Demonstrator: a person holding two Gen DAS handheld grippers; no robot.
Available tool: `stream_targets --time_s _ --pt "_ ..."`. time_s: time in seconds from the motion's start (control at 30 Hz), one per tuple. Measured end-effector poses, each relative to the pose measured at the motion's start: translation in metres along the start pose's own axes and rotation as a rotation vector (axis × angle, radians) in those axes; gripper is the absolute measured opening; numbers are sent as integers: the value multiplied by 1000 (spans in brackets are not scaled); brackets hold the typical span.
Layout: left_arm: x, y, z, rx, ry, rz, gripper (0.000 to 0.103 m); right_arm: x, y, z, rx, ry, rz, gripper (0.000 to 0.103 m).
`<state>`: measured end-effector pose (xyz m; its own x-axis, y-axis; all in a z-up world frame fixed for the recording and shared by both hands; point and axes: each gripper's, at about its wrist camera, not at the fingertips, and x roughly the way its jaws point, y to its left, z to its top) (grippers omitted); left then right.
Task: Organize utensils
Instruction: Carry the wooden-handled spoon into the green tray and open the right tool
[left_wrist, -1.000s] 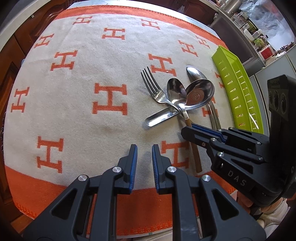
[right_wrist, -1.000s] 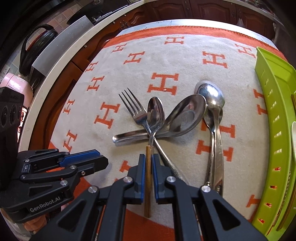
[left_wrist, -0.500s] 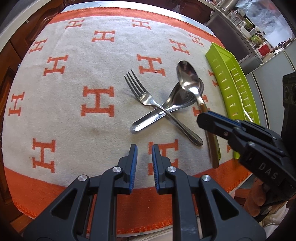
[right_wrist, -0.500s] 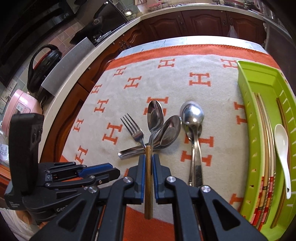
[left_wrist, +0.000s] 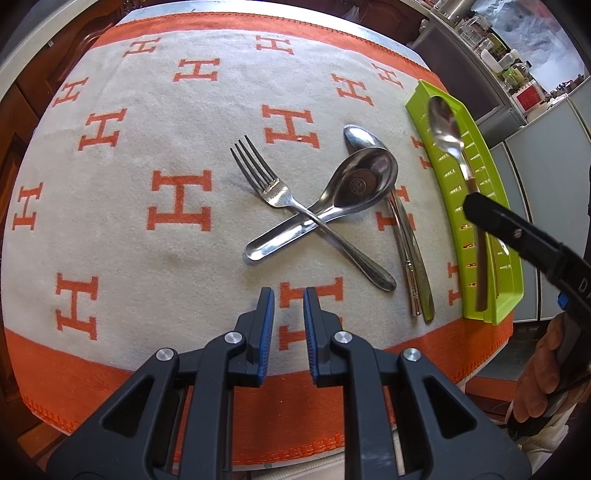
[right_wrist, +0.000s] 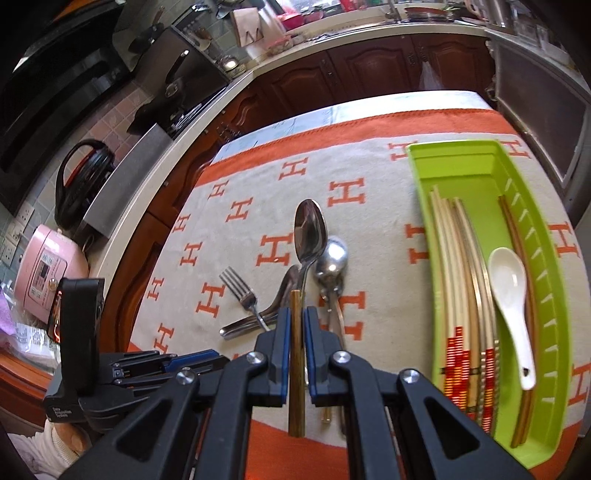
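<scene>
My right gripper (right_wrist: 296, 321) is shut on the brown wooden handle of a steel spoon (right_wrist: 310, 229), and the spoon's bowl sticks out ahead. In the left wrist view this spoon (left_wrist: 445, 125) hangs over the green tray (left_wrist: 448, 173), with the right gripper (left_wrist: 474, 206) below it. A fork (left_wrist: 258, 173), a large steel ladle spoon (left_wrist: 365, 181) and two long steel pieces (left_wrist: 410, 236) lie on the H-patterned cloth. My left gripper (left_wrist: 289, 306) hovers near the cloth's front edge, its jaws a little apart with nothing between them.
The green tray (right_wrist: 454, 147) holds several chopsticks (right_wrist: 461, 280) and a white ceramic spoon (right_wrist: 511, 295). A pink cooker (right_wrist: 48, 273) and a black kettle (right_wrist: 85, 181) stand on the counter to the left. Wooden cabinets stand behind the table. A hand (left_wrist: 546, 369) holds the right gripper.
The right gripper has lifted the wooden-handled spoon off the pile and carried it right, over the green tray. The left gripper has stayed where it was.
</scene>
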<state>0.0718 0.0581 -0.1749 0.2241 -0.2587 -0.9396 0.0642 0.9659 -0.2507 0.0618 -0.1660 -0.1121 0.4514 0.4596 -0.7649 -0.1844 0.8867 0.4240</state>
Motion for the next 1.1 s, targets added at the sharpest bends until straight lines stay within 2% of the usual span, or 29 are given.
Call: stream_targets --time_s 0.2,0.37,0.6,1.1 --pt "3 1 1 -15 0 -12 13 -20 -32 6 65 -47 -68 7" --pt "7 0 2 -29 3 -22 13 -31 -61 9 119 -72 -176 7" --pt "10 1 4 -43 5 -34 13 -25 -86 5 143 -17 -300 7" --pt "15 -2 6 -45 13 -38 13 -14 -101 -3 186 55 -307 8"
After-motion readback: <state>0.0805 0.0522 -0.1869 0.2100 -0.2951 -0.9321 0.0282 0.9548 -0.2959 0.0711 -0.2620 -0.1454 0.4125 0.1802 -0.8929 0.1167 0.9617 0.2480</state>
